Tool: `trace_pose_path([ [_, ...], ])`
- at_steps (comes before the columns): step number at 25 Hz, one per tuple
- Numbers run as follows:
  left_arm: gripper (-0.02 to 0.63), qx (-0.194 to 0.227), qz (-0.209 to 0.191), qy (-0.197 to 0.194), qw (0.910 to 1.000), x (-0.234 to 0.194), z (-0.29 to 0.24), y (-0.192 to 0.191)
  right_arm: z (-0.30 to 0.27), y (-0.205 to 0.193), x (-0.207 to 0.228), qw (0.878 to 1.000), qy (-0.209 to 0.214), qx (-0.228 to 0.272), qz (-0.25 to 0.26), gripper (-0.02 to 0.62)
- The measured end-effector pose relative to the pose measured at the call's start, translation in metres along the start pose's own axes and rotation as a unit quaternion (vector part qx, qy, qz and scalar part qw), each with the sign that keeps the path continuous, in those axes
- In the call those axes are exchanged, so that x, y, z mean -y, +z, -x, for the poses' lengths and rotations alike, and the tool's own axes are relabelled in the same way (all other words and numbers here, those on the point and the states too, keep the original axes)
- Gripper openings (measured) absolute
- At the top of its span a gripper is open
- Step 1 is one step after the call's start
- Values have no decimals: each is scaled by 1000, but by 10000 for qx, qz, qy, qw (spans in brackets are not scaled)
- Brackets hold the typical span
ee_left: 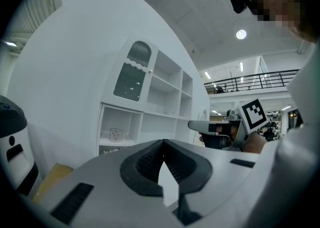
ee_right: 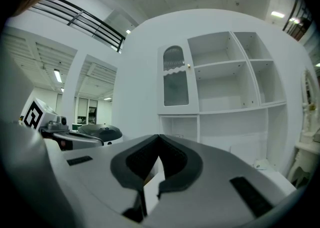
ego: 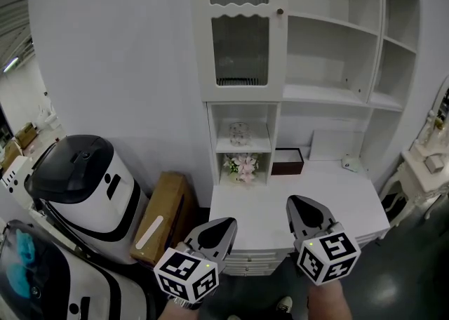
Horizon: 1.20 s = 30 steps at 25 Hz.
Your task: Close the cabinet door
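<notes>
The white cabinet (ego: 330,66) stands against the wall above a white desk top (ego: 337,196). Its glass-paned door (ego: 240,31) with a small knob (ego: 280,11) covers the upper left column and looks flat against the frame; the same door (ee_right: 175,83) appears in the right gripper view. My left gripper (ego: 228,222) and right gripper (ego: 295,203) hang low in front of the desk, well short of the door. Both are shut with nothing between the jaws, as the left gripper view (ee_left: 162,142) and right gripper view (ee_right: 159,136) show.
A white machine with a black lid (ego: 77,178) and a cardboard box (ego: 165,213) stand left of the desk. Flowers (ego: 242,166), a glass jar (ego: 239,132) and a dark box (ego: 287,162) sit in the lower shelves. A small side table (ego: 428,164) is at the right.
</notes>
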<state>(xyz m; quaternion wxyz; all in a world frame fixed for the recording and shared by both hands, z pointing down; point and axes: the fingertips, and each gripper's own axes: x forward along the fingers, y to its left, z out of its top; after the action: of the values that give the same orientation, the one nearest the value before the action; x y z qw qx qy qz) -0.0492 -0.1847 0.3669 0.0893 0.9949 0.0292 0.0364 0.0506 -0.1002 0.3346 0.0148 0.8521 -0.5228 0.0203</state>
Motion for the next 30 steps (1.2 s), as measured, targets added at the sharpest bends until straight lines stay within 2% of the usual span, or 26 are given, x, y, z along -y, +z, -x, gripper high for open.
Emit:
trace_pose_path([
  [30,3,-22,-6,-25,10000,1,-10,-1,0,-4,7,10000,25,-20,-64,5],
])
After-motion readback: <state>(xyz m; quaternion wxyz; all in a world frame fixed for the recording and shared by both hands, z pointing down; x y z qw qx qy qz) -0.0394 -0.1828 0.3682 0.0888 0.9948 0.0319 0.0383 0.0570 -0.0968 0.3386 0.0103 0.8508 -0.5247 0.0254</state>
